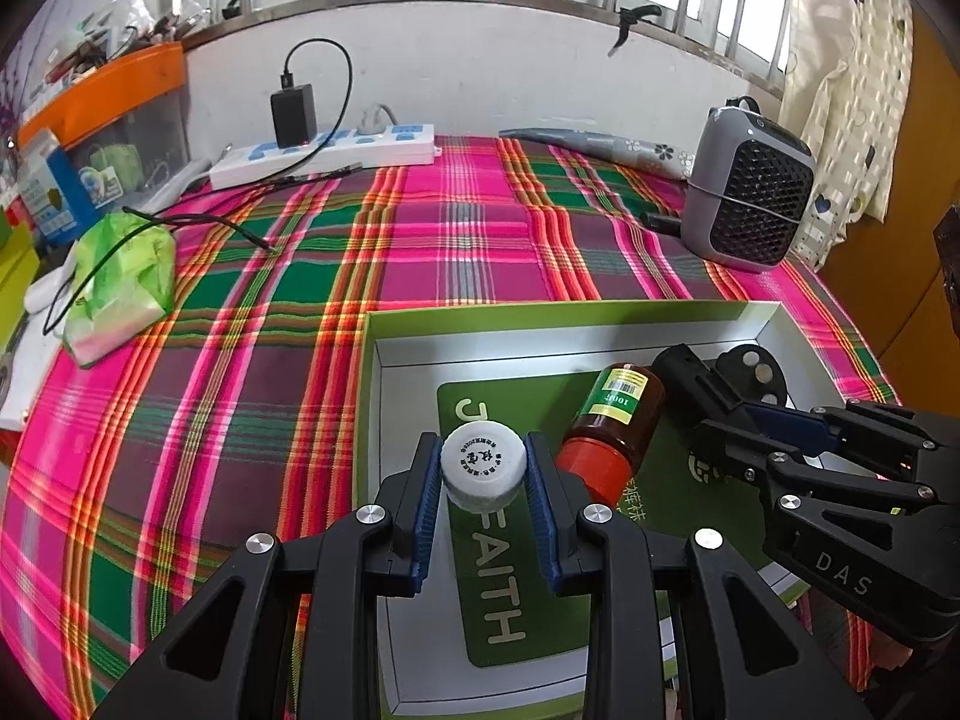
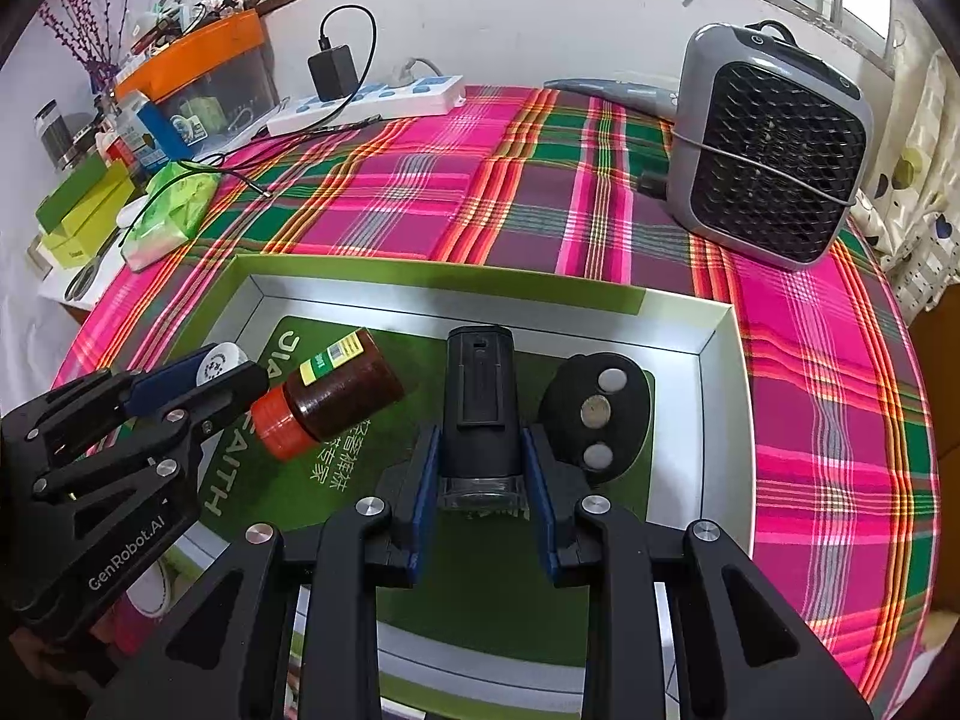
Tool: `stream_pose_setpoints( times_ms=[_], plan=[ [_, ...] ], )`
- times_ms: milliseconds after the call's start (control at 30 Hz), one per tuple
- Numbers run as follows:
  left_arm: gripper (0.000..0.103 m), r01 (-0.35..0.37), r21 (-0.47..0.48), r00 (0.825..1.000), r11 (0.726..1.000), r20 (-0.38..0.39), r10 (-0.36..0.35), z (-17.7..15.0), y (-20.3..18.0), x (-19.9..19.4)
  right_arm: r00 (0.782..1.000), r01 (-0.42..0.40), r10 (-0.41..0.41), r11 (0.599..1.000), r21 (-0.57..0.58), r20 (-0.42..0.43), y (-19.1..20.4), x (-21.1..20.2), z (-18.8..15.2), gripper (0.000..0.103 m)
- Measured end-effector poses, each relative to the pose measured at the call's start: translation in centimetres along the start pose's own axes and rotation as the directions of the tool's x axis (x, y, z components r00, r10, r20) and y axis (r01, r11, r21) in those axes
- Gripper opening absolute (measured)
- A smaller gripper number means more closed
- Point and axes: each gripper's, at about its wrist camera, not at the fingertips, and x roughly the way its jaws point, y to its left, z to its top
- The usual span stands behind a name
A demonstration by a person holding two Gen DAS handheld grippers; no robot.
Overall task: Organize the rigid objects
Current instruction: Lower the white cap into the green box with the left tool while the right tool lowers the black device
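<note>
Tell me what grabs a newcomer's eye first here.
The loud pink-and-green plaid cloth covering the table, with a green-rimmed box on its near side. Over the box, the left gripper pinches a white cap beside a lying brown bottle, and the right gripper clasps a black device.

The left gripper (image 1: 483,480) holds a white bottle cap (image 1: 483,468) clamped between its blue pads (image 1: 423,510), over the near left part of a shallow green-edged box (image 1: 540,315). Just right of the cap a brown bottle with a red lid (image 1: 612,426) lies on its side in the box. The right gripper (image 1: 708,396) reaches in from the right beside a black key fob (image 1: 757,369). Far right on the plaid tablecloth (image 1: 300,312) stands a grey heater (image 1: 747,198); a white power strip (image 1: 327,156) lies far left.
</note>
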Motion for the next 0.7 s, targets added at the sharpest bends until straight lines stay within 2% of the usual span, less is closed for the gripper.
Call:
stream_pose_setpoints(
  times_ms=[700],
  plan=[
    [0.029,-0.011,0.007,1.0,1.0,-0.004,0.011,-0.02,-0.1,0.05,1.0,0.003,-0.003,1.0,0.005,-0.001,-0.05,0.12,-0.12,0.029]
  ],
)
